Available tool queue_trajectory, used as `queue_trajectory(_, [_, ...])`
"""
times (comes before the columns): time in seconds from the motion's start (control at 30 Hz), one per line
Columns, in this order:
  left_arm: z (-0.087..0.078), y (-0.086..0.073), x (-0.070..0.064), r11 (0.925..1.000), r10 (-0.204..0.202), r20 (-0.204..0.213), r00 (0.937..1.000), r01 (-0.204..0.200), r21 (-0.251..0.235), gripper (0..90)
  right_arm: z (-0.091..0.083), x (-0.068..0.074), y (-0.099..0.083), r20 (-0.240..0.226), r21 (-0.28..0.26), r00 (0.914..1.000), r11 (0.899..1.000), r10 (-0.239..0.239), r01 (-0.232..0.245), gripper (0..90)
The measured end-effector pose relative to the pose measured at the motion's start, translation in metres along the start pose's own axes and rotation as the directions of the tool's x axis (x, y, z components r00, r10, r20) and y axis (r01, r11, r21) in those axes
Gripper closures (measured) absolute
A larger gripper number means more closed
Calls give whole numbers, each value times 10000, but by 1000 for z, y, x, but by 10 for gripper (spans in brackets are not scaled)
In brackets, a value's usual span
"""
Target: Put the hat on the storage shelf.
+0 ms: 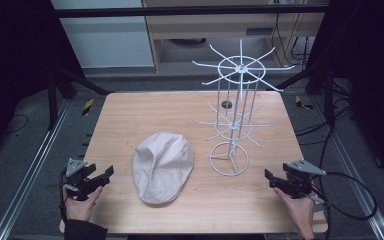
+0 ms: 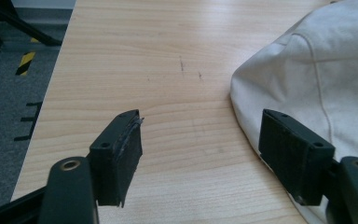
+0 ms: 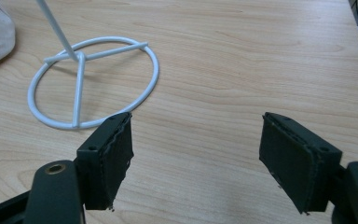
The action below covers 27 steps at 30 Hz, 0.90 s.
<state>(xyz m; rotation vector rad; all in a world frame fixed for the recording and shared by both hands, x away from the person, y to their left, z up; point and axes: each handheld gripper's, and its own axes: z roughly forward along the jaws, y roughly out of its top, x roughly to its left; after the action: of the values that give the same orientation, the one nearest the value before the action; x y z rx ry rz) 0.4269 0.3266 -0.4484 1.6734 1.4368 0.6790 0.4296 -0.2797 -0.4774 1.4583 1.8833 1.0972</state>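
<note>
A cream flat cap lies on the wooden table, left of centre. Right of it stands a white wire rack with two tiers of spokes on a ring base. My left gripper is held open at the table's front left, a short way left of the cap. In the left gripper view the cap lies just past the right jaw. My right gripper is held open at the front right, near the rack's base. Nothing is between either pair of jaws.
The table's left edge drops to grey floor with black-and-yellow tape marks. Metal rails run along both sides of the table. Cables trail off the right gripper. Bare wood lies behind the cap and in front of the rack.
</note>
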Motion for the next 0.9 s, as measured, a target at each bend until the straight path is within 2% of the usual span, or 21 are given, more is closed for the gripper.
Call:
queue_trajectory(0.1, [-3,2,-4,10000,34,138,9999,-33,-94,313,-1,0,-1,33,9,9998,9998,-213,213,252])
queue_trajectory(0.3, [-4,4,-16,9997,208,300,9993,-205,-118,312,-2,3,-2,43,-49,9994,9994,-353,353,247])
queue_trajectory(0.33, [-5,5,-21,9994,312,385,9988,-306,-166,312,-2,3,-2,69,-65,9989,9989,-460,461,244])
queue_trajectory(0.47, [-5,8,-31,9983,534,608,9967,-519,-255,307,-2,5,-2,91,-103,9988,9988,-485,486,242])
queue_trajectory(0.7, [-7,11,-49,9952,939,734,9929,-916,-349,291,-2,5,-2,120,-64,9985,9985,-538,539,233])
queue_trajectory(0.83, [-7,13,-55,9947,985,807,9919,-958,-375,285,-2,5,-2,79,-16,9988,9988,-483,483,230])
queue_trajectory(0.9, [-6,14,-58,9940,1057,809,9911,-1030,-362,285,-1,5,-3,153,-19,9979,9980,-631,631,228])
